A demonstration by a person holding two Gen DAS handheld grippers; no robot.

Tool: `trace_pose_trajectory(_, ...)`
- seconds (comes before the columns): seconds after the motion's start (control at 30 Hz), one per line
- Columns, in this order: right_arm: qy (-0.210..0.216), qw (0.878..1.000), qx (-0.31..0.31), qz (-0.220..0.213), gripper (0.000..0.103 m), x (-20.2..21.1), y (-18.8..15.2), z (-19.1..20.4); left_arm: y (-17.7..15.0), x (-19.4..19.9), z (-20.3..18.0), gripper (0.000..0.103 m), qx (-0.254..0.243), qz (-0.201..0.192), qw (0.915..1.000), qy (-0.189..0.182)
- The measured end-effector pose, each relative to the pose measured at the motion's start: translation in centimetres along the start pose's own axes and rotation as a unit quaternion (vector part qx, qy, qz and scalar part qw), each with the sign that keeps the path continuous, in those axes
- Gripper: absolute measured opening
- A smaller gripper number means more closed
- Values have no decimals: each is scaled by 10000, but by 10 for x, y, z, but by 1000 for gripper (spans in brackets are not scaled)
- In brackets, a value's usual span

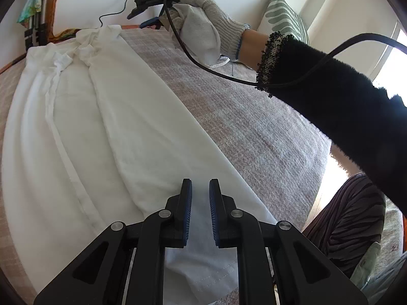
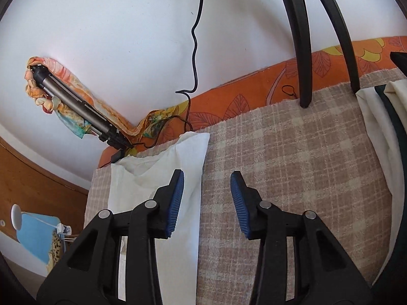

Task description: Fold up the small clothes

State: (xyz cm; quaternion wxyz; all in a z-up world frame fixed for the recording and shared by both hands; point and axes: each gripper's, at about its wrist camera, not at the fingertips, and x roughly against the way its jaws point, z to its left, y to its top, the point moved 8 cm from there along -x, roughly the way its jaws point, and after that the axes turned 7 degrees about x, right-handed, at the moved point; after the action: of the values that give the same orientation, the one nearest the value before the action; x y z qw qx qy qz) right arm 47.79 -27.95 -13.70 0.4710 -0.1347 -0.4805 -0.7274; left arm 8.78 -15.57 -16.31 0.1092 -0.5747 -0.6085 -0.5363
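A white garment (image 1: 84, 117) lies spread lengthwise on the checked blanket (image 1: 241, 117), its sides folded inward. My left gripper (image 1: 200, 190) hovers over its near hem, jaws a narrow gap apart with nothing between them. In the right wrist view my right gripper (image 2: 206, 178) is open and empty just above the blanket (image 2: 292, 165), beside the garment's far end (image 2: 178, 190). The gloved right hand (image 1: 208, 10) holding that gripper shows at the garment's far end in the left wrist view.
An orange flowered sheet (image 2: 254, 84) edges the blanket by the white wall. A tripod leg wrapped in cloth (image 2: 76, 106) and black cables (image 2: 194, 50) stand near the wall. A patterned pillow (image 1: 285, 17) and a striped cloth (image 1: 351, 216) lie at the right.
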Motion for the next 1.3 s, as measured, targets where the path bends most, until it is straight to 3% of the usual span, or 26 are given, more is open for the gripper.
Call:
trace_pose_trajectory(0.2,302,9992,-249,76,41,-41,14,-3,1,-1,0,12,18,-4,9999,-168)
trace_pose_trajectory(0.23,326,9992,-217,105,37,-45,16,-1,2,-2,1,12,41,2,9998,-208)
trace_pose_trajectory(0.27,305,9993,-146,165,18,-49,16,2,3,-2,2,12,65,11,9997,-245)
trace_pose_trajectory(0.3,284,9993,-71,252,6,-53,17,6,3,-2,2,12,88,14,9996,-276)
trace_pose_trajectory(0.47,-390,9966,702,164,4,-52,38,29,4,-2,1,12,79,-2,9996,-283)
trace_pose_trajectory(0.6,-951,9867,1259,402,4,-59,38,40,3,-1,2,12,36,-12,9997,-241)
trace_pose_trajectory(0.73,-1354,9810,1378,168,19,-40,39,41,-1,-1,-1,12,-6,-28,9998,-192)
trace_pose_trajectory(0.83,-490,9903,1252,346,20,-30,22,61,-1,0,-5,12,-10,-24,9999,-162)
trace_pose_trajectory(0.87,-287,9903,1267,497,30,-31,13,69,-2,1,-5,12,19,-12,9998,-174)
trace_pose_trajectory(0.9,-156,9896,1276,652,50,-32,2,75,-3,2,-4,12,48,3,9998,-188)
trace_pose_trajectory(0.97,61,9877,1245,941,62,-38,-19,87,-3,6,-3,12,90,-13,9998,-191)
trace_pose_trajectory(1.13,198,9829,1142,1429,62,-56,-47,105,-1,24,-1,12,108,-244,9995,-146)
trace_pose_trajectory(1.3,1385,9761,763,1491,62,-64,-54,153,2,41,3,12,132,-450,9989,-43)
